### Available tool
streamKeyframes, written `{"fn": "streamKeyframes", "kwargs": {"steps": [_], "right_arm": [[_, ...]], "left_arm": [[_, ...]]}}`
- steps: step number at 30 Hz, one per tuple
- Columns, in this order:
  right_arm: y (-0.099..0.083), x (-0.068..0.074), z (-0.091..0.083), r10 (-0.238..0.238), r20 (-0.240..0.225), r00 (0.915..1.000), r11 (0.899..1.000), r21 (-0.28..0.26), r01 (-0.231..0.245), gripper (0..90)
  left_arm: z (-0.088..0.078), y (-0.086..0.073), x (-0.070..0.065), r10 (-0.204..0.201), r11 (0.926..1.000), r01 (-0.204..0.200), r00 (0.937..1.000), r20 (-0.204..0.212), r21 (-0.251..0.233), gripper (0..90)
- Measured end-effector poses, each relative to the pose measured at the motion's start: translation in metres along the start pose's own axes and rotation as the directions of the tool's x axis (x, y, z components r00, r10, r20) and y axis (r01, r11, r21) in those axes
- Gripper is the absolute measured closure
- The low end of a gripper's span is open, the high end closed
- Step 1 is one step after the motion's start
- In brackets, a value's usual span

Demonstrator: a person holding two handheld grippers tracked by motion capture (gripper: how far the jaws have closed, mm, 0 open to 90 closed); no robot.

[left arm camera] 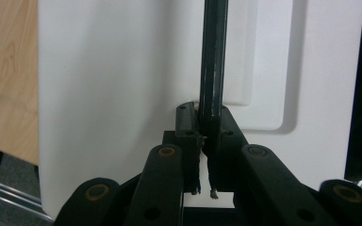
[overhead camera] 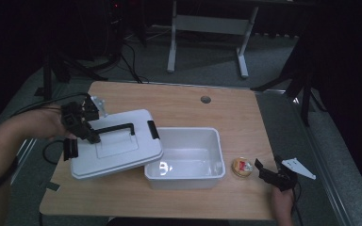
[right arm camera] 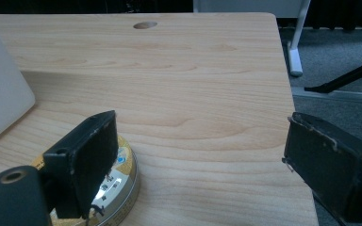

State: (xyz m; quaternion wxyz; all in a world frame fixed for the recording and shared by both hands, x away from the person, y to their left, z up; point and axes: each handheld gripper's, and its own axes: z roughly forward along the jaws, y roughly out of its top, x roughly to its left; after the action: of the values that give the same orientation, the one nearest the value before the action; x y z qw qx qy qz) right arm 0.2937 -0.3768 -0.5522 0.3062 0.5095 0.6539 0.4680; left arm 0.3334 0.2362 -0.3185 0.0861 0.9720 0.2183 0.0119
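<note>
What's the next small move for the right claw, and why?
Probably slide the right claw a little toward the bin, then close. Its jaws stand wide open, and in the right gripper view the round tin lies under one jaw rather than between them. The left claw is shut on the lid's handle.

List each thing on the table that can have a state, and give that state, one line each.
Lid: off the box, one end propped on its rim.
Box: open, empty.
Tin: closed, flat on the table.
Left gripper: shut on the lid's handle.
Right gripper: open, beside the tin.
</note>
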Motion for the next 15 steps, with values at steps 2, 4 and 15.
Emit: {"fn": "streamKeyframes", "kwargs": {"steps": [2,4,15], "right_arm": [[0.0,0.0,0.0,0.0,0.0,1.0,1.0,0.0,0.0,10.0],[0.0,0.0,0.0,-0.001,0.0,1.0,1.0,0.001,0.001,10.1],[0.0,0.0,0.001,-0.004,0.004,1.0,1.0,0.007,0.004,10.1]], "left_arm": [[0.0,-0.01,0.002,-0.023,0.9997,0.023,0.9997,0.005,-0.001,83.3],[0.0,-0.015,0.003,-0.031,0.9995,0.031,0.9995,0.001,0.0,83.3],[0.016,-0.068,0.019,-0.147,0.9891,0.147,0.989,0.013,0.009,83.3]]}}
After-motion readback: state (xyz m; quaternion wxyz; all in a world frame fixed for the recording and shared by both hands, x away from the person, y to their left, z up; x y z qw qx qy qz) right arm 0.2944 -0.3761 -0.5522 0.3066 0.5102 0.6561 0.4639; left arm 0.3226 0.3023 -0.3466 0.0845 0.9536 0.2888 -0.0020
